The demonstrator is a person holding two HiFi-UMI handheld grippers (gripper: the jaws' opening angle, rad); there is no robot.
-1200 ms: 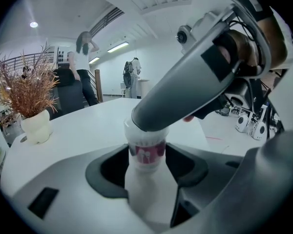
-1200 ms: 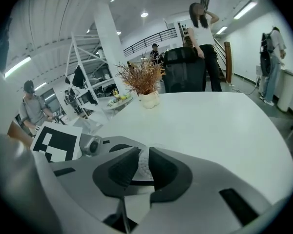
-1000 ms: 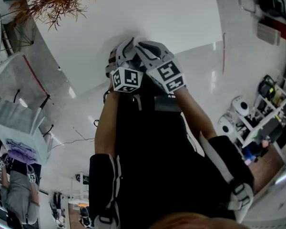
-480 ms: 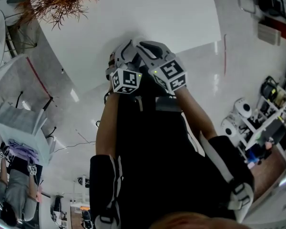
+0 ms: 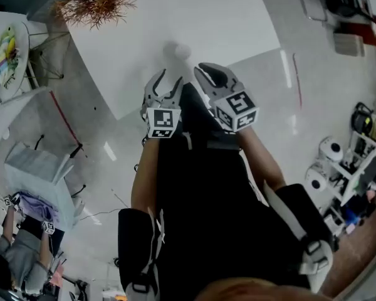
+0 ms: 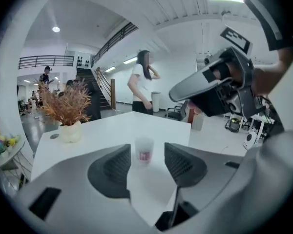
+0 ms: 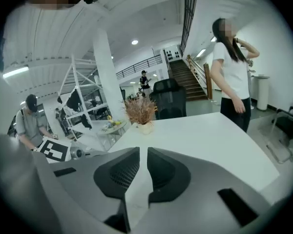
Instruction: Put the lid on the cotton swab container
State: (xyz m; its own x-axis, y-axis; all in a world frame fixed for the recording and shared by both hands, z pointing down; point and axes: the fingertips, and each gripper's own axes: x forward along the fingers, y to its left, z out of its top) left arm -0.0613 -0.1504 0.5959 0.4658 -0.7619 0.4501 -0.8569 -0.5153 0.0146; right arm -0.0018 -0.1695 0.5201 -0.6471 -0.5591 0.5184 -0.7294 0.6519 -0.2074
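The cotton swab container point(image 6: 144, 150), a small translucent cup with a red label, stands on the white table point(image 6: 97, 133). It shows between my left gripper's point(image 6: 146, 164) wide-open jaws, some way beyond them. In the head view the container point(image 5: 177, 51) is a blurred pale shape just past both grippers. My left gripper point(image 5: 161, 88) and right gripper point(image 5: 208, 79) hover side by side near the table's edge. In its own view the right gripper point(image 7: 143, 172) has its jaws almost together, with nothing visible in the slim gap. I cannot make out a separate lid.
A dried plant in a white pot point(image 6: 70, 129) stands at the table's far corner, with a small dark disc point(image 6: 54, 136) beside it. A person point(image 7: 233, 77) stands beyond the table. An office chair point(image 7: 169, 99) sits behind the plant point(image 7: 140, 112).
Both grippers have drawn back from the table toward the body and moved apart. The container, hidden behind them before, now shows beyond their tips. The view has tilted.
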